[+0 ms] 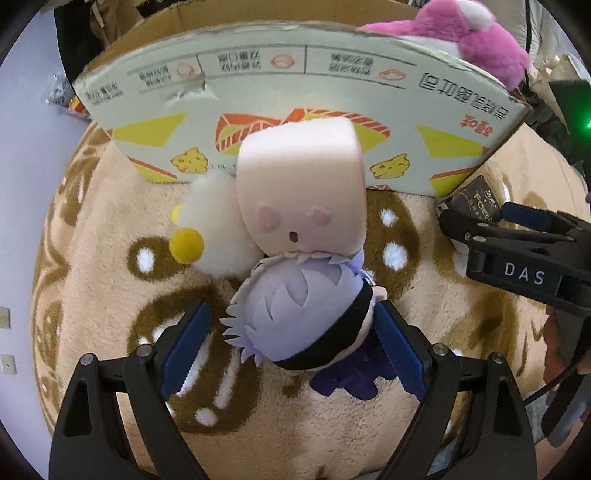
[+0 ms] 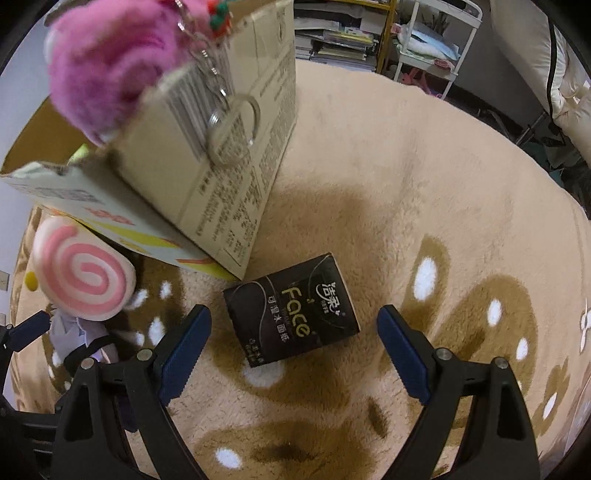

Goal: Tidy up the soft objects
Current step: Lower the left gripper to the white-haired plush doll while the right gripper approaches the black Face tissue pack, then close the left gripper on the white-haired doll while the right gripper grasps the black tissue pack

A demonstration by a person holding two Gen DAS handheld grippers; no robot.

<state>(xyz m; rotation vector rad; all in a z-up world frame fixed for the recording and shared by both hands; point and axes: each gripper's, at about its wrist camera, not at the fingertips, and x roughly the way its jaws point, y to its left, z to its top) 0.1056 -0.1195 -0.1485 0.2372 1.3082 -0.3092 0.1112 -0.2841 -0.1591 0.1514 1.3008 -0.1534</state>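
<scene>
Clearly "Face" marks tissue pack (image 2: 291,308).

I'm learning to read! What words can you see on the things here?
"DAS": on the right gripper, seen from the left wrist.
"Face": gold letters on the black tissue pack.
Cardboard box: Chinese print, upside down, too blurred to read.
Barcode label on the box side: blurred.

Shelving (image 2: 369,33) with books stands beyond the beige rug (image 2: 406,166).
</scene>
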